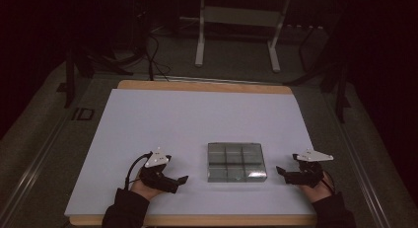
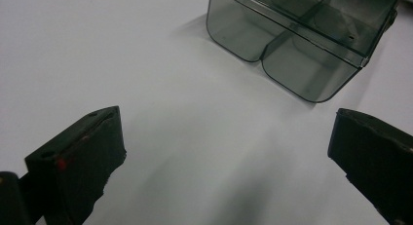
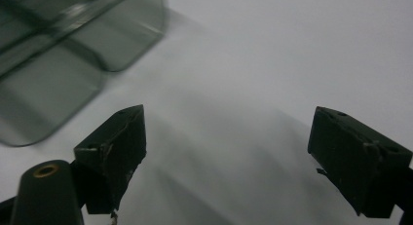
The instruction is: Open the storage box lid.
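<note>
Clear compartment box (image 1: 236,162) lies flat on the white counter (image 1: 162,119), near its front edge, lid closed, internal dividers visible through the smoky plastic. Left gripper (image 1: 183,179) rests on the counter to the left of the box, near it but not touching; its fingers (image 2: 78,159) stand wide apart, holding nothing. Right gripper (image 1: 279,171) sits just beside the box's right wall, apart from it; its fingers (image 3: 114,144) are likewise spread wide and empty. Both grippers point inward toward the box.
</note>
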The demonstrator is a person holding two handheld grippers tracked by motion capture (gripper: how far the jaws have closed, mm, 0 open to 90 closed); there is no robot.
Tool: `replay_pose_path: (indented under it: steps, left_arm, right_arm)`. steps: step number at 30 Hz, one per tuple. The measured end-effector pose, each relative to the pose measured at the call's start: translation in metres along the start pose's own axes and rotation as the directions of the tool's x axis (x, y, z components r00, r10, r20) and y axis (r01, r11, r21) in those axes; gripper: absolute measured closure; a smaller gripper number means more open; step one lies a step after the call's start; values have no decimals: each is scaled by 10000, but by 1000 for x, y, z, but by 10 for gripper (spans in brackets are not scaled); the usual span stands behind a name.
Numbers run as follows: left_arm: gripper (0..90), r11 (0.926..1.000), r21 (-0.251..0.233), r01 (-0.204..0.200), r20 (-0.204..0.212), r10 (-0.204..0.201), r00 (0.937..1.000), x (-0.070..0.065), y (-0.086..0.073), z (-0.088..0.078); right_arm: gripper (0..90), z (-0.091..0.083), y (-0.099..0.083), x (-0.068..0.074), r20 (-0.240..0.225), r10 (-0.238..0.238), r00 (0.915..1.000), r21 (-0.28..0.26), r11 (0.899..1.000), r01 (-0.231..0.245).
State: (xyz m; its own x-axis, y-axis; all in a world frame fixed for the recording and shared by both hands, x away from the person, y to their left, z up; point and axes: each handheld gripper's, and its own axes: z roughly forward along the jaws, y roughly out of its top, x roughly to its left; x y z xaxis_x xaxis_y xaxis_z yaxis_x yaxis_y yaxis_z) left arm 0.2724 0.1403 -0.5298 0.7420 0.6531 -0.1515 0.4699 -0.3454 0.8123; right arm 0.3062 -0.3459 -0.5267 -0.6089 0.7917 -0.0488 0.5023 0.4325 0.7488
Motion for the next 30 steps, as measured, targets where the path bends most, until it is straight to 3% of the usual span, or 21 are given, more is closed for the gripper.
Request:
replay_pose_path:
  steps: [6, 10, 12, 16, 20, 24, 25, 26, 27, 30]
  left_arm:
    - [25, 9980, 272, -574, 210, 569, 9982, -8, 6, 9]
    - [55, 9961, 354, -806, 405, 792, 9960, -12, 11, 16]
    - [62, 9951, 410, -903, 472, 884, 9950, -13, 12, 18]
    - [144, 9890, 561, -1370, 946, 1313, 9868, -18, 19, 29]
    - [168, 9863, 658, -1513, 1051, 1440, 9840, -21, 22, 35]
    - [297, 9809, 848, -1752, 1134, 1652, 9797, -22, 27, 45]
    - [358, 9809, 848, -1752, 1134, 1652, 9797, -22, 27, 45]
    - [358, 9809, 848, -1752, 1134, 1652, 9797, -22, 27, 45]
    - [470, 9785, 928, -1842, 1307, 1714, 9765, -22, 31, 49]
    - [625, 9732, 961, -2090, 1244, 1966, 9726, -24, 33, 51]
  right_arm:
    - [189, 5, 4, 11, -702, -731, 9948, 88, 9972, 739]
    - [211, 8, 7, 15, -1318, -869, 9875, 99, 9960, 890]
    - [235, 9, 8, 16, -1386, -865, 9866, 89, 9960, 885]
    - [307, 12, 11, 20, -1879, -1146, 9755, 125, 9928, 1190]
    - [365, 13, 12, 22, -2102, -1310, 9688, 87, 9907, 1358]
    - [477, 17, 11, 24, -2312, -1442, 9622, 211, 9880, 1531]
    - [477, 17, 11, 24, -2312, -1442, 9622, 211, 9880, 1531]
    - [477, 18, 11, 24, -2430, -1434, 9594, 250, 9878, 1540]
    - [597, 19, 10, 23, -2492, -1406, 9582, 167, 9886, 1494]
    - [716, 18, 11, 23, -2537, -1413, 9569, 166, 9885, 1503]
